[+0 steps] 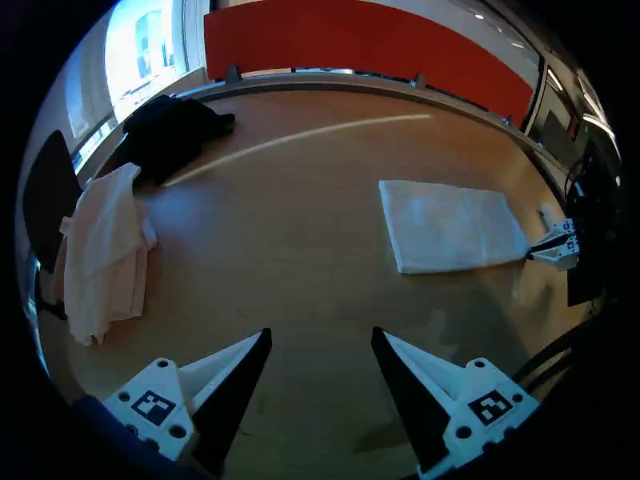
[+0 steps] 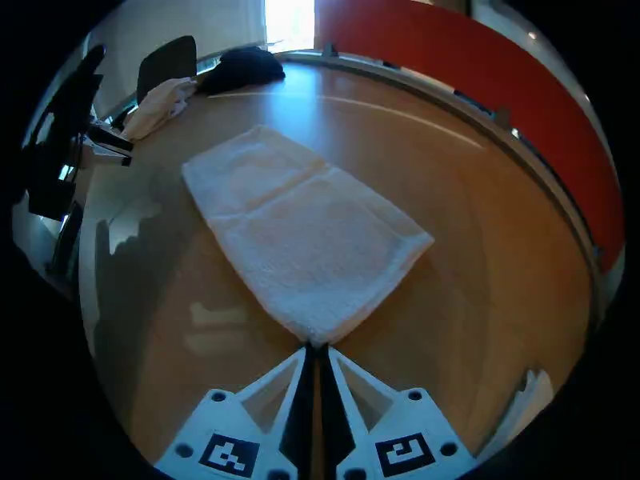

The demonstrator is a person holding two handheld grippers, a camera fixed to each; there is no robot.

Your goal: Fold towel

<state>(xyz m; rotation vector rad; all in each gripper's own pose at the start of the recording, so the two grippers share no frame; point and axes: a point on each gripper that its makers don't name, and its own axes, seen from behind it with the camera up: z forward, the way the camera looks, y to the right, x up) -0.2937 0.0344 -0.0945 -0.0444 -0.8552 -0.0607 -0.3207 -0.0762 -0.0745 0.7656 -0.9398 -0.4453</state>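
The right gripper has its 2 fingers drawn together to a thin slit, and their tips appear to pinch the nearest corner of the towel. The left gripper is spread wide with nothing between its fingers, and hangs over bare wood well apart from the towel.

The towel lies flat on the wooden table as a long white rectangle, with 1 crease crossing it. It looks like soft, light terry: limp, not fragile, and rough enough not to slip on the wood. A single pinched corner would probably let the rest sag and drag, so a second hold on the neighbouring corner of the same short edge seems the better grip.

Beyond the towel's far short end the table is bare until a heap of pale cloth and a dark garment, both well apart from it. Along the towel's long side the tabletop runs clear to its curved rim under a red panel, leaving ample room to swing a fold over.
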